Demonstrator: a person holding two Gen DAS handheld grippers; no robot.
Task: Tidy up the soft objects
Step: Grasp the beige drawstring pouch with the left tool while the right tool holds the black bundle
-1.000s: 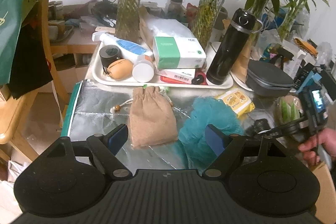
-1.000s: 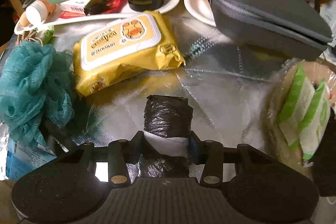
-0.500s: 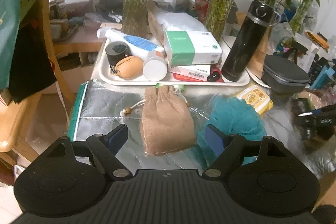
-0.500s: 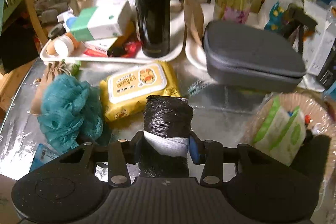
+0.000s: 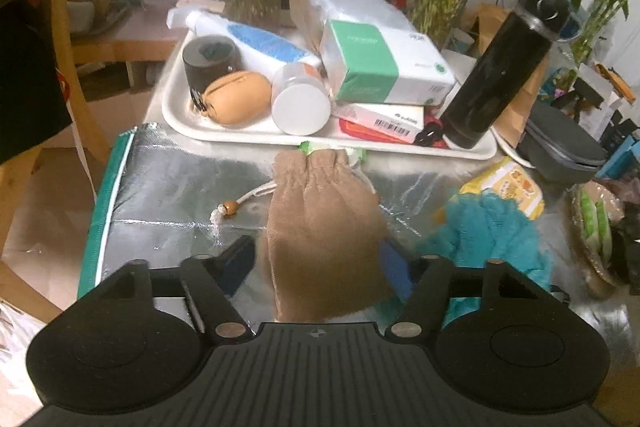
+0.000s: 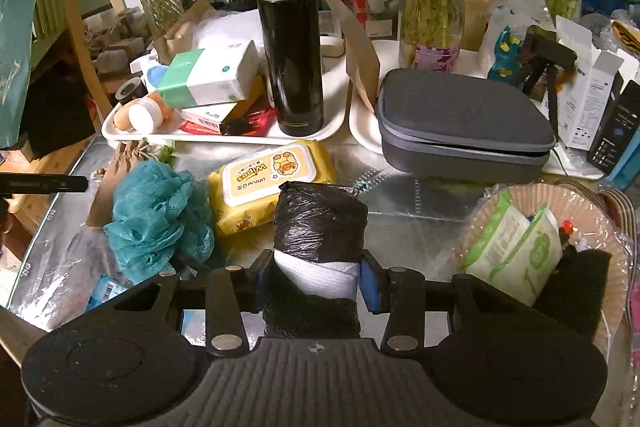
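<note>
Since a second ago the left tongs point(image 5: 318, 259) have dropped over the tan drawstring pouch point(image 5: 320, 223), jaws closing around it on the foil-covered worktop point(image 5: 168, 203). The right tongs point(image 6: 316, 277) have risen, clamped on a black bag roll point(image 6: 320, 223).

Tan pouch point(image 5: 324, 227), teal mesh puff point(image 6: 158, 215), yellow wipes pack point(image 6: 268, 179) (duck print), black roll point(image 6: 320, 223) banded white.
</note>
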